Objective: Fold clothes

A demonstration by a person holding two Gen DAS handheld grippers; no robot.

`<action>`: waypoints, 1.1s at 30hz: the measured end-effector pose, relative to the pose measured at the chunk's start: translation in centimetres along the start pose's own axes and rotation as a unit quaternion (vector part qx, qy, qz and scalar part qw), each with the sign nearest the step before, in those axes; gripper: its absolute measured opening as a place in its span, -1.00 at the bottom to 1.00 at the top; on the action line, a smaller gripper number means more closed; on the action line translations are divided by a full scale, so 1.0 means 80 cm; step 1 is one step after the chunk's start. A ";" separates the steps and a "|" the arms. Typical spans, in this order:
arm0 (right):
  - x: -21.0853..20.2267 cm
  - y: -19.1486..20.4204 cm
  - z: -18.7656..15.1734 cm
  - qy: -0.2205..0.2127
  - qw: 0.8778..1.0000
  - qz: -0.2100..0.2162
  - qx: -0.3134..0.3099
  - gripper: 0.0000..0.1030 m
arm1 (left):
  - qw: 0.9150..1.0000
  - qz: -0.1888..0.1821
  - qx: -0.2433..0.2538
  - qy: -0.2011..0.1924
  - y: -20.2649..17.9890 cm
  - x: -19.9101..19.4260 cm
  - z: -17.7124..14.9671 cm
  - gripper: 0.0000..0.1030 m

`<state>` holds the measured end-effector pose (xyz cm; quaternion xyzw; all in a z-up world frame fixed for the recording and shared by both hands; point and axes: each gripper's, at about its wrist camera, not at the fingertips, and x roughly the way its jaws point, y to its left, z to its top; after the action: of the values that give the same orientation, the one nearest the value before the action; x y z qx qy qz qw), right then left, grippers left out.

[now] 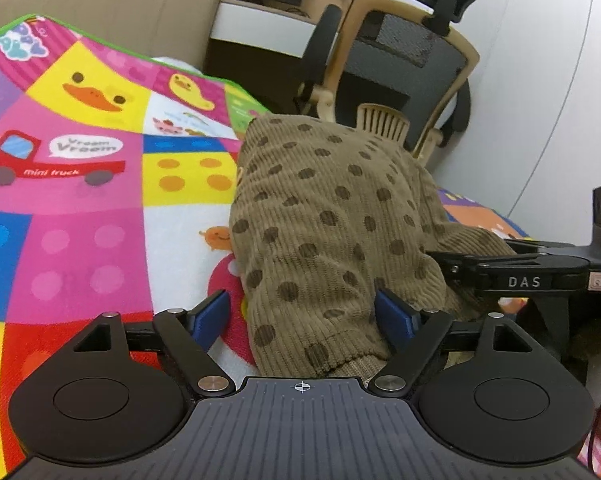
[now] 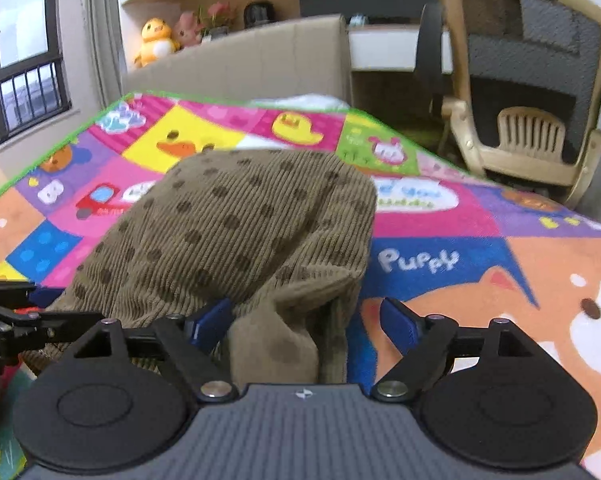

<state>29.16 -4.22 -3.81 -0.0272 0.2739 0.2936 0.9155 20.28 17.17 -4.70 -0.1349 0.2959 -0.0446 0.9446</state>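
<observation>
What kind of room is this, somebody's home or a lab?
Most likely a home, perhaps a child's room or bedroom. A bright cartoon play mat covers the surface where the brown dotted garment lies, plush toys sit on a shelf by the window, and an office chair stands at a desk.

Brown dotted corduroy garment [image 1: 324,216] bunched on a colourful play mat [image 1: 80,208]. Left gripper [image 1: 306,316] spread wide around its near hem, right pad seemingly touching the cloth. Right gripper [image 1: 452,264] reaching in from the right, its tips hidden in folds.
</observation>
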 end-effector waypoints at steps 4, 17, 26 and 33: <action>-0.017 0.002 -0.010 0.001 1.000 0.001 0.000 0.61 | 1.000 0.013 0.007 -0.001 -0.008 -0.007 -0.006 0.70; -0.062 -0.011 -0.028 -0.032 0.999 0.008 0.040 0.88 | 0.997 0.075 0.002 -0.028 -0.027 -0.052 -0.030 0.84; -0.062 -0.028 -0.030 -0.039 0.995 0.027 0.082 0.93 | 0.996 0.086 -0.010 -0.033 -0.021 -0.059 -0.033 0.90; -0.062 -0.034 -0.034 -0.041 0.994 0.036 0.099 0.96 | 0.996 0.073 -0.040 -0.027 -0.007 -0.055 -0.033 0.93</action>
<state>25.94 -9.62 -3.83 0.0853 0.2646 0.2985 0.9130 15.12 16.75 -4.24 -0.1521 0.2813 0.0396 0.9467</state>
